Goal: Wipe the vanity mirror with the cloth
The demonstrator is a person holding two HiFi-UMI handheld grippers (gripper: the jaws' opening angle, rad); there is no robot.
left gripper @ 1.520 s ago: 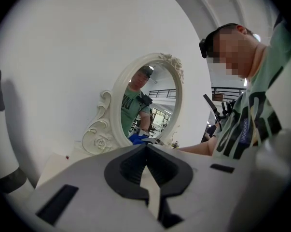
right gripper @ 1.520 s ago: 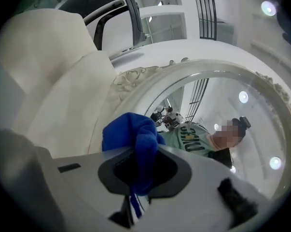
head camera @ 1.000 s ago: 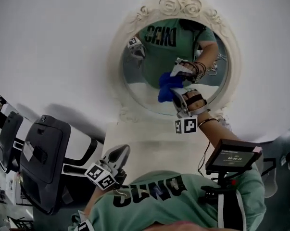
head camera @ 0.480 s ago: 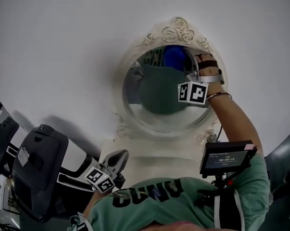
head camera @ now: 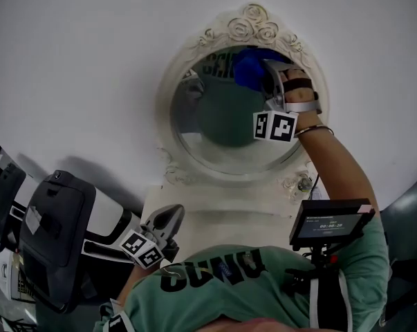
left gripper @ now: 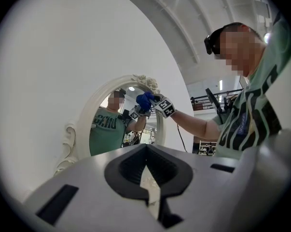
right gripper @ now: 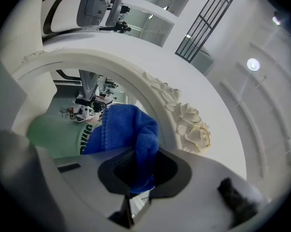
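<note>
An oval vanity mirror [head camera: 222, 126] in a cream ornate frame [head camera: 253, 23] stands against the white wall. My right gripper [head camera: 263, 75] is shut on a blue cloth [head camera: 248, 66] and presses it on the glass near the top, just under the carved roses. The right gripper view shows the blue cloth [right gripper: 128, 139] bunched between the jaws beside the frame's roses [right gripper: 188, 124]. My left gripper [head camera: 168, 220] hangs low in front of the vanity, shut with nothing in it. From the left gripper view the mirror [left gripper: 121, 124] and the cloth [left gripper: 144, 100] appear far off.
A cream vanity top [head camera: 222, 209] lies below the mirror. Dark grey chair-like equipment [head camera: 52, 237] stands at the left. A small monitor [head camera: 329, 220] is mounted at the person's chest on the right.
The right gripper has carried the cloth from the mirror's middle up to its top edge and shifted it slightly there. The left gripper has hardly moved.
</note>
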